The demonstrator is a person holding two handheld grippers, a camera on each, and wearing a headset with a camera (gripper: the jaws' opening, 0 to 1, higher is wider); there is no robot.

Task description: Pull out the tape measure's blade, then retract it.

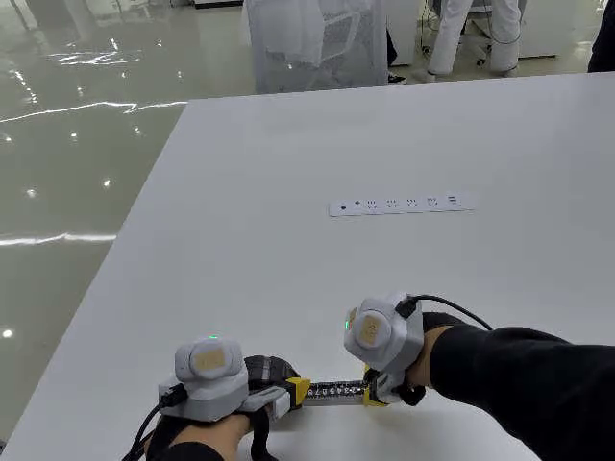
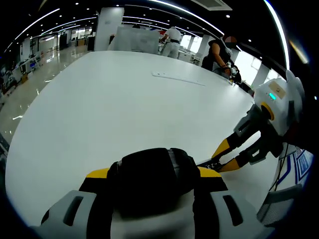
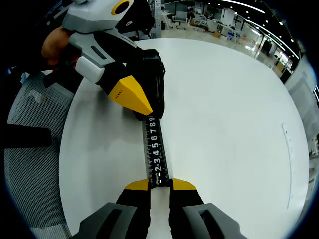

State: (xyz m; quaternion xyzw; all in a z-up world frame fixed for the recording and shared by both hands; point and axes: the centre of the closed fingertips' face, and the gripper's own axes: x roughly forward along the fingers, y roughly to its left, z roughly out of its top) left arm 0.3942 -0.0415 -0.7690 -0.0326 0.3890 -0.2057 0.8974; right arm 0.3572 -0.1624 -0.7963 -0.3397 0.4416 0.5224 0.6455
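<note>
Tape measure (image 3: 151, 69): we see its black case near the close edge of the white counter (image 1: 288, 192), between the left jaws.
Left gripper (image 2: 153, 175): its yellow-tipped jaws are closed on the black case, one on each side.
Blade (image 3: 155, 152): we see it pulled out a short way, straight from the case to the right jaws, with numbers up to nine showing.
Right gripper (image 3: 160, 185): its jaws pinch the end of the blade.
Gap: we see the two grippers near each other, joined by the blade.
Power strip (image 1: 402, 204): we see it lying flat in the middle of the counter, well apart from the grippers.
People (image 1: 452, 38): we see some standing past the far end of the counter.
</note>
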